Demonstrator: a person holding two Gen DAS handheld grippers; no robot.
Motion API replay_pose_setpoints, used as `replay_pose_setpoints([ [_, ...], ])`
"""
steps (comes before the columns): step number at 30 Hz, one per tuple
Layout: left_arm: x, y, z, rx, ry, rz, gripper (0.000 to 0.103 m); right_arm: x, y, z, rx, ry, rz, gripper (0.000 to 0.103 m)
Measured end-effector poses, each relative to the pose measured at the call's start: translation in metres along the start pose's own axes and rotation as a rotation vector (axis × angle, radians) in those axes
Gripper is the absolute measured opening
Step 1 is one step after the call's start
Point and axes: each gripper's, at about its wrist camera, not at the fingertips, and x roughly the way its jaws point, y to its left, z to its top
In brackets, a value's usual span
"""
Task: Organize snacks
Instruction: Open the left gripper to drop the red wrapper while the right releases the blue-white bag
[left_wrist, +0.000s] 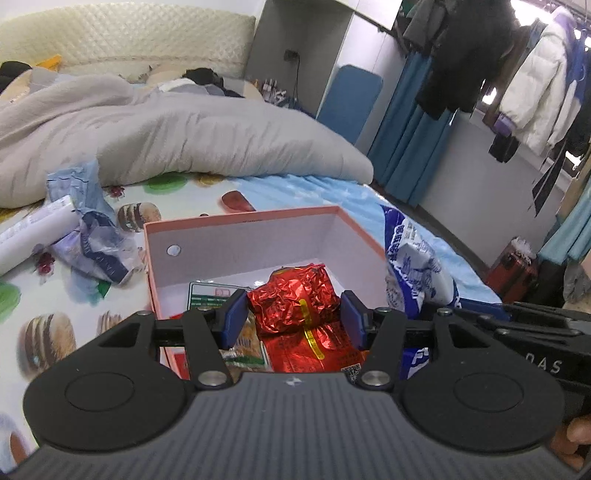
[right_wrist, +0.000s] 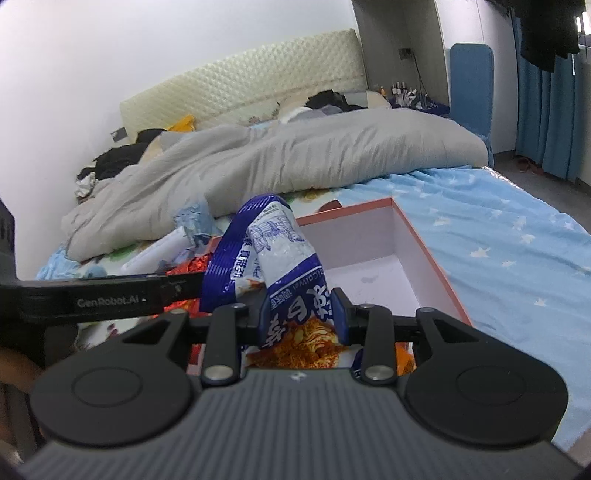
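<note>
Green packet (left_wrist: 207, 295) half hidden behind left gripper (left_wrist: 293, 319).

Red foil packet (left_wrist: 295, 299); pink-rimmed box (left_wrist: 243, 218); blue-white noodle bag (right_wrist: 280, 251); star-print blue sheet (right_wrist: 498, 236).

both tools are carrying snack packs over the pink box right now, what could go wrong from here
1. The right tool pinches the blue and white noodle packet near one end; its long free end flops upward and may catch the pink cardboard box rim.
2. The left tool grips the crumpled red foil packet, whose slick foil might slip out.
3. Both tools crowd the same box side and may collide.
</note>
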Motion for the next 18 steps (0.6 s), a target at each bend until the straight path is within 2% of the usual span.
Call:
replay_pose_setpoints([
  [8,0.065,0.034,0.012,-0.039,0.077,0.019,0.061,0.074,-0.017,-0.002,0.034,0.109,-0.004,0.039],
  [18,0.086,0.050,0.005,-0.064,0.091,0.021,0.062,0.101,-0.024,-0.009,0.036,0.165,-0.024,0.042],
])
